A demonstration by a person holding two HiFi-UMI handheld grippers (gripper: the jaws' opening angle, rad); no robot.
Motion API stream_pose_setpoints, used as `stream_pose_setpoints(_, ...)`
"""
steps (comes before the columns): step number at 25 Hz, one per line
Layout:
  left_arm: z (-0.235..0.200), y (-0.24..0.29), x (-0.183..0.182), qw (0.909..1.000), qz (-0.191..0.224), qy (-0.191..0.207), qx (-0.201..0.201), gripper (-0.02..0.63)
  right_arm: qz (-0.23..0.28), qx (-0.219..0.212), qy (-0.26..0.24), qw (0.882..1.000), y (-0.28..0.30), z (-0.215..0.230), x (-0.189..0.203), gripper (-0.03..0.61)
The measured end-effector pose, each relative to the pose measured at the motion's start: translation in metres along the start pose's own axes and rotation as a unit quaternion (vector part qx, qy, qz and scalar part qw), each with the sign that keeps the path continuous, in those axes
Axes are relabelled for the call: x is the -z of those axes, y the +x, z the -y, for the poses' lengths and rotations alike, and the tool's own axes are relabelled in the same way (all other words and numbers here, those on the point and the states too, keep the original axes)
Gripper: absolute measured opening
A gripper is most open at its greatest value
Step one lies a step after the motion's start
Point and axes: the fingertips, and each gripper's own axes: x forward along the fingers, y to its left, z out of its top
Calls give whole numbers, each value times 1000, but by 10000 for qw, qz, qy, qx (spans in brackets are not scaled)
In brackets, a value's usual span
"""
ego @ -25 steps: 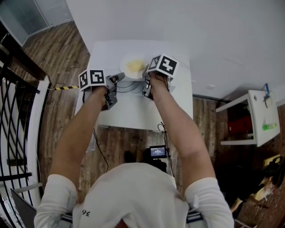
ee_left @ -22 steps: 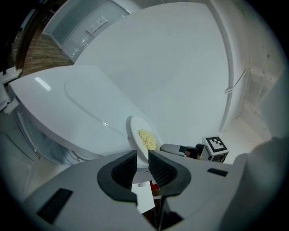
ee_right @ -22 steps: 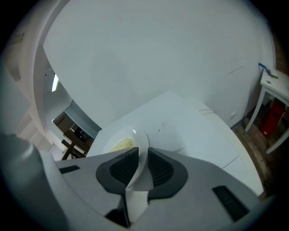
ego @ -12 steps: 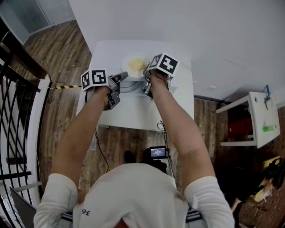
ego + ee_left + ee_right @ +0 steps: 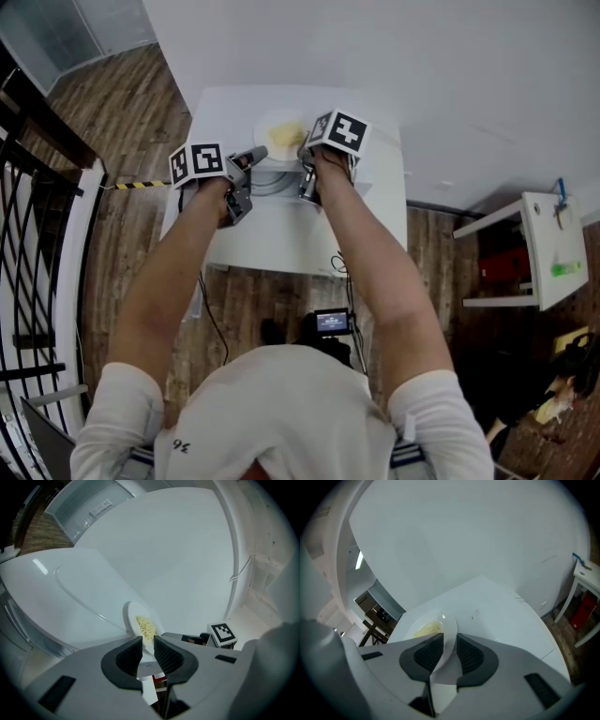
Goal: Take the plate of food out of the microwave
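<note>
1. White plate [image 5: 277,125] carrying a small heap of pale yellow food [image 5: 285,138] sits over the far half of a white table [image 5: 281,234], close to a plain white wall [image 5: 422,75].
2. In the head view the left gripper [image 5: 255,156] meets the plate's near-left rim, and the right gripper [image 5: 305,161] meets its near-right rim.
3. Each gripper's marker cube faces up: the left one [image 5: 195,164] lies off the plate's left side, and the right one [image 5: 342,133] lies at its right edge.
4. The left gripper view shows the left gripper [image 5: 148,648] with its dark ribbed pads closed on the rim of the plate [image 5: 132,616]. The plate is seen nearly edge-on, with the food [image 5: 146,627] just beyond the pads.
5. The right gripper view shows the right gripper [image 5: 450,651] clamped on the rim of the plate [image 5: 451,626]. The rim runs down between the pads, and the food [image 5: 426,630] lies to their left.
6. A greyish round shape lies under the plate's near edge in the head view. Whether the plate rests on it or is lifted clear cannot be told.
7. Both forearms reach forward over the table, above a wooden floor [image 5: 122,122].
</note>
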Motion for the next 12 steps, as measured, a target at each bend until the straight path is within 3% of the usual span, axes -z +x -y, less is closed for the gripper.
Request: stream_pose_setpoints(12, 5, -4, 2, 10000, 21, 57, 44, 61, 57, -69, -218, 9997, -6, -4, 3, 69)
